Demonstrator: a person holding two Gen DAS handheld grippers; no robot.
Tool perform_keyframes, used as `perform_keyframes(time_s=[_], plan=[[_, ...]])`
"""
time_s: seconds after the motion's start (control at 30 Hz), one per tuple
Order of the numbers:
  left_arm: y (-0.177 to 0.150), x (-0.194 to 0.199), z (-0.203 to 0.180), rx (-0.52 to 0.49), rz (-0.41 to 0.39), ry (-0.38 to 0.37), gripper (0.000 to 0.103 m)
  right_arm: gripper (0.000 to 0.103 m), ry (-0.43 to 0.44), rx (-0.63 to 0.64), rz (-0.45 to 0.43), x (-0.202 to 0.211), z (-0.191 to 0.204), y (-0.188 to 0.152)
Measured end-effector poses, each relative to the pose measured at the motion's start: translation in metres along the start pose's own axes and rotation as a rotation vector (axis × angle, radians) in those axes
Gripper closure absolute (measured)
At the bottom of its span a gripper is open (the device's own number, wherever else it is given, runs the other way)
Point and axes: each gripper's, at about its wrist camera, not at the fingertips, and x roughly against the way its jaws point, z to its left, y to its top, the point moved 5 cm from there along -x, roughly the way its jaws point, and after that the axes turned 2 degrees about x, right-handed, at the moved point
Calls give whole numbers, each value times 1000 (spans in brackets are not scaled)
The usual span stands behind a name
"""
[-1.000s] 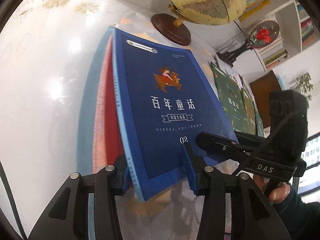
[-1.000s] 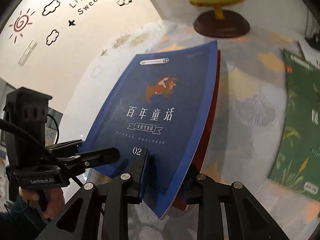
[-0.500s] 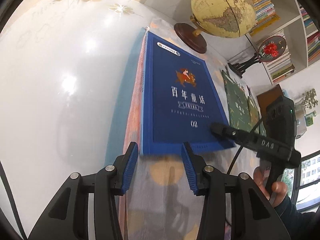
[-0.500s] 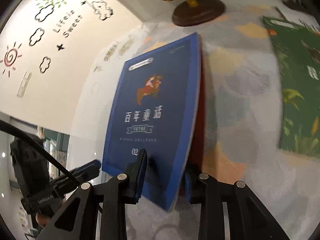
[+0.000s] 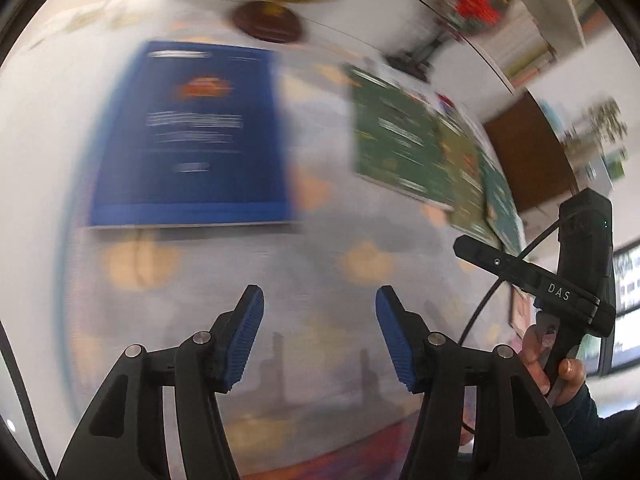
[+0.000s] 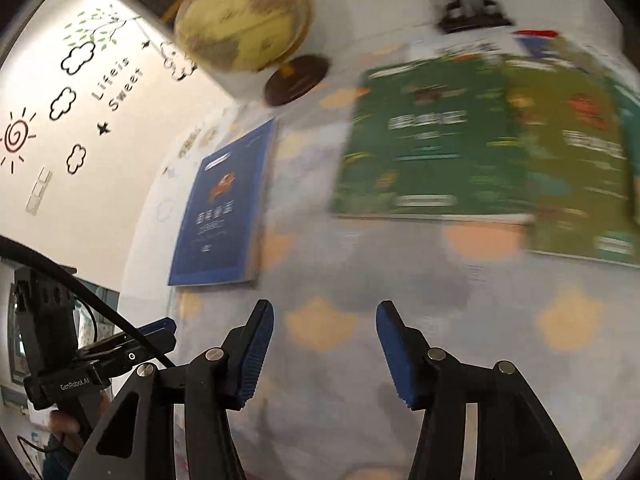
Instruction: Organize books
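Books lie ahead of both my claws, none of them between my fingers. My left claw [image 5: 319, 334] hangs spread over the patterned cloth on the table [image 5: 360, 280], its blue pads apart with only cloth showing in the gap; the jaws have just been opening. My right claw [image 6: 325, 338] is spread likewise above the same cloth and holds nothing, its jaws also just opened wider.

Beyond my left claw, the blue book [image 5: 192, 136] lies flat on the table, cover up, its near edge well clear of my pads. In the right wrist view the same blue book [image 6: 224, 204] sits ahead and to the left of my right claw, lying on other books whose edges are too blurred to count. To the right of it, past a strip of bare cloth, the green books [image 6: 480, 148] lie cover up, overlapping one another in a row; the left wrist view shows them [image 5: 404, 140] too, smeared by motion.

Farther back stands the globe [image 6: 244, 28] on its dark round base, just behind the blue book. In the left wrist view a hand [image 5: 556, 364] grips the handle of my right claw at the right edge, a black cable trailing from it. A wall with cloud and sun decals [image 6: 68, 100] rises at the left.
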Motion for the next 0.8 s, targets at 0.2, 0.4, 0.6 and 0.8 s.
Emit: perform_keyframes(time_s=[0.2, 0.4, 0.6, 0.8], plan=[[-5, -58, -128, -173, 77, -60, 40, 51, -57, -28, -75, 72, -79, -6], [-7, -108, -235, -330, 127, -97, 40, 51, -121, -89, -111, 137, -162, -17], [22, -152, -290, -346, 109, -98, 40, 51, -183, -170, -157, 181, -235, -17], [54, -191, -311, -315, 108, -50, 40, 48, -243, -190, -164, 194, -280, -7]])
